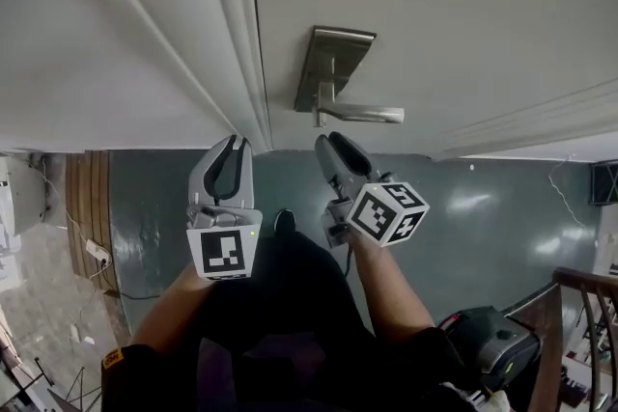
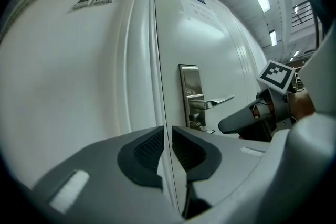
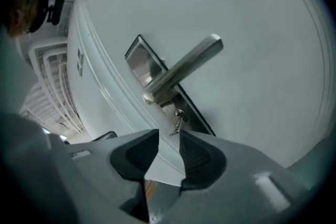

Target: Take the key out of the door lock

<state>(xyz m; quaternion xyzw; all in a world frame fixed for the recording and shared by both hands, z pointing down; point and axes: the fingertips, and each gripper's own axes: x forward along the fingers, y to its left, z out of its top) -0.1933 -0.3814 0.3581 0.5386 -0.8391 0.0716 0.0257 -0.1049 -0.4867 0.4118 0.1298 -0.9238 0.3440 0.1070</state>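
A small silver key (image 3: 178, 120) sticks out of the lock under the lever handle (image 3: 184, 68) on the white door (image 1: 463, 5); it also shows as the key (image 2: 198, 126) in the left gripper view. My right gripper (image 3: 168, 134) is open, its pads apart with nothing between them, just short of the key. From the head view the right gripper (image 1: 333, 142) points at the steel lock plate (image 1: 328, 63). My left gripper (image 1: 235, 142) hovers by the door's edge; the left gripper (image 2: 167, 131) holds nothing, its pads a narrow gap apart.
White door frame moulding (image 1: 232, 34) runs left of the door. Below lie grey-green floor (image 1: 502, 217), a dark bag (image 1: 492, 338), a wooden rail (image 1: 589, 304) at the right and a power strip (image 1: 97, 254) at the left.
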